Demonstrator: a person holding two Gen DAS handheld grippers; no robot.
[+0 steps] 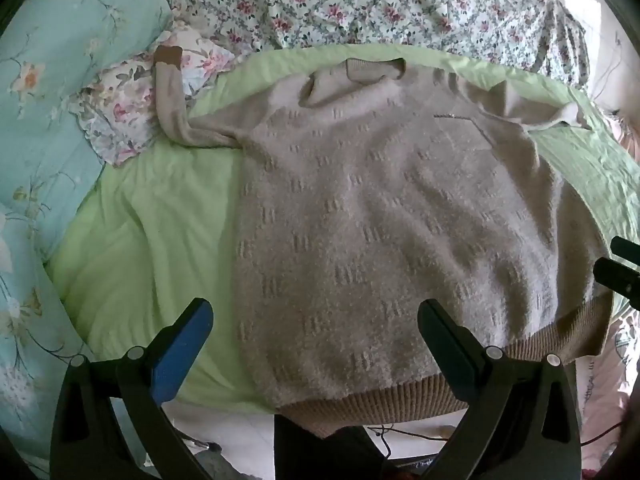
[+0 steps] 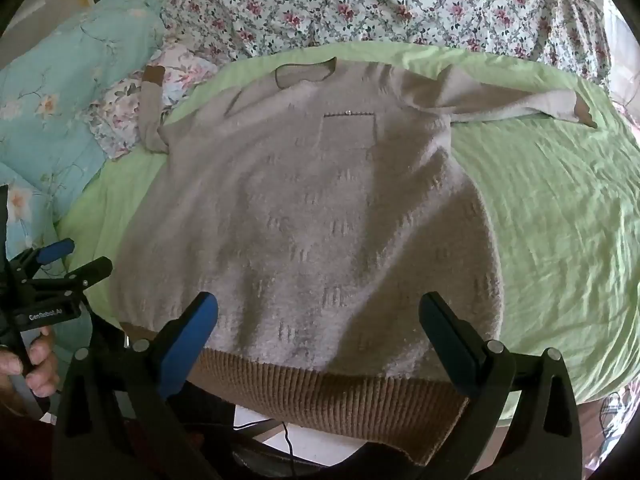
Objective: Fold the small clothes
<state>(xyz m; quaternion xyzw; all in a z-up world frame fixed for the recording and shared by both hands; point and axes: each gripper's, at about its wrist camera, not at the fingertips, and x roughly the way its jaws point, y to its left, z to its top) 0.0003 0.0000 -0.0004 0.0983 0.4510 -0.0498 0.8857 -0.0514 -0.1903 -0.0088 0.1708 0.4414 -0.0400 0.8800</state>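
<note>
I have the left gripper (image 1: 316,320) spread wide with nothing between its fingers, poised above the lower part of the beige knit sweater (image 1: 360,208). The sweater lies flat, front up, on the green bedsheet (image 1: 160,220) straight ahead of that claw, its brown ribbed hem (image 1: 400,396) nearest the fingertips and hanging a little past the bed edge. Out ahead and to the claw's left, one sleeve bends up onto a floral pillow (image 1: 120,108), its brown cuff (image 1: 168,55) at the far end. Farther left of the claw is a light blue flowered quilt (image 1: 44,120).

My right gripper (image 2: 318,320) is likewise wide open and holds nothing, above the sweater's hem (image 2: 320,396). The chest pocket (image 2: 348,132) sits ahead of it, the neckline (image 2: 304,70) beyond that. The other sleeve (image 2: 500,100) stretches ahead and to this claw's right across the sheet. The left gripper shows at its left, just beside the sweater's edge, with the person's hand (image 2: 36,364) on its handle
</note>
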